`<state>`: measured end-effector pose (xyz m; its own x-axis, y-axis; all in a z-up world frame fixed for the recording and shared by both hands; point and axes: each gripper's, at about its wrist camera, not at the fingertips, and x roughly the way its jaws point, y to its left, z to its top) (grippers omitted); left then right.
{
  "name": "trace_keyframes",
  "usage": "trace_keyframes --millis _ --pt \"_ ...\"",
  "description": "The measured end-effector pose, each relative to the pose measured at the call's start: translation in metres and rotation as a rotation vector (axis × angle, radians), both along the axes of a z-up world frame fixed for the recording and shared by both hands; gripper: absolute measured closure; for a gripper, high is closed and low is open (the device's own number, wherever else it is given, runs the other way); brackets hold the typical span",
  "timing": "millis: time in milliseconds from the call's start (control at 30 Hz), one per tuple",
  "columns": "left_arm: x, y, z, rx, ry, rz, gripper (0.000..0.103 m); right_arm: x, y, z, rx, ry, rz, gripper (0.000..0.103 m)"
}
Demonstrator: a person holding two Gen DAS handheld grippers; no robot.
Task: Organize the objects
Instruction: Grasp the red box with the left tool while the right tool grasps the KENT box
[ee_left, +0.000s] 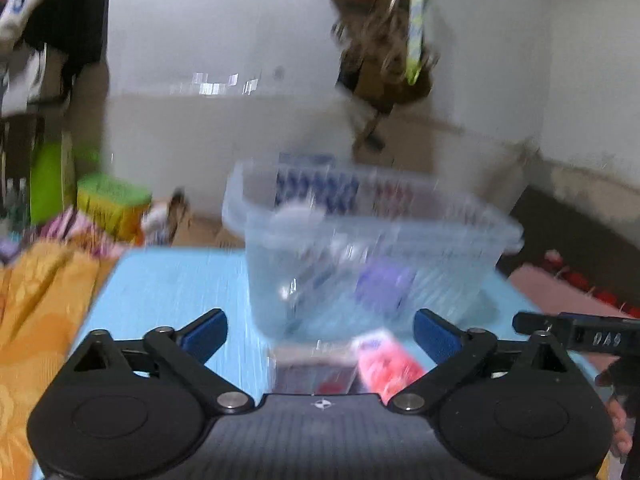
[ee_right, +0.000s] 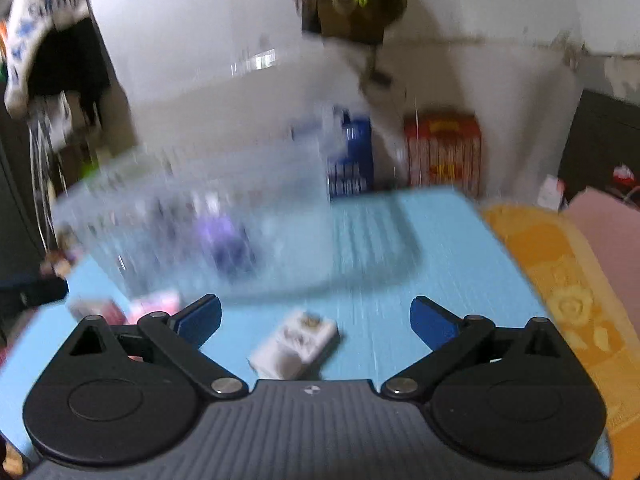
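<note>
Both views are smeared with motion blur, so I describe only what I can make out. My left gripper is spread wide with nothing between its blue pads. Just below that gap, at lower centre of the frame, lie a pink packet and a clear wrapped item on the light blue worktop. Beyond them, mid-frame, stands a clear plastic tub with a purple item inside.

My right gripper is likewise spread wide and empty. A small white box lies on the worktop at lower centre of its view, between the fingers but not touching them. The tub fills the left middle of that frame — too blurred to judge its rim.

I judge the risks to be closing before the view settles and nudging the box aside, or knocking the tub with a finger when moving toward it.
</note>
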<state>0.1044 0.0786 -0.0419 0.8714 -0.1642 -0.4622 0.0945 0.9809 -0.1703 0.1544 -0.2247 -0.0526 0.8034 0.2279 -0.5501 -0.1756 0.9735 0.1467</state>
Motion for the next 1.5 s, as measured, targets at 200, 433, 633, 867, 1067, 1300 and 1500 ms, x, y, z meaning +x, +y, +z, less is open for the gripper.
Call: trace_keyframes --millis 200,433,633,867,1067,1300,1500 --pt "0.005 -0.009 -0.013 0.067 0.036 0.02 0.006 0.01 0.009 -0.017 -0.04 0.067 -0.001 0.008" --pt "0.015 -0.014 -0.029 0.109 0.097 0.022 0.006 0.009 0.031 -0.026 -0.139 0.063 0.043 0.023" --pt "0.025 -0.004 -0.044 0.106 0.144 0.063 0.006 -0.005 0.037 -0.025 -0.17 0.038 0.095 0.051" --pt "0.024 -0.018 -0.05 0.203 0.121 0.071 0.007 -0.009 0.039 -0.028 -0.177 0.015 0.107 0.053" --pt "0.026 -0.018 -0.051 0.198 0.133 0.067 0.04 -0.009 0.039 -0.029 -0.182 -0.001 0.11 0.054" --pt "0.017 -0.026 -0.048 0.247 0.068 0.053 0.039 -0.012 0.027 -0.018 -0.152 -0.01 0.095 0.056" --pt "0.014 -0.026 -0.045 0.242 0.035 0.048 0.039 -0.022 0.026 -0.008 -0.138 -0.043 0.115 0.056"
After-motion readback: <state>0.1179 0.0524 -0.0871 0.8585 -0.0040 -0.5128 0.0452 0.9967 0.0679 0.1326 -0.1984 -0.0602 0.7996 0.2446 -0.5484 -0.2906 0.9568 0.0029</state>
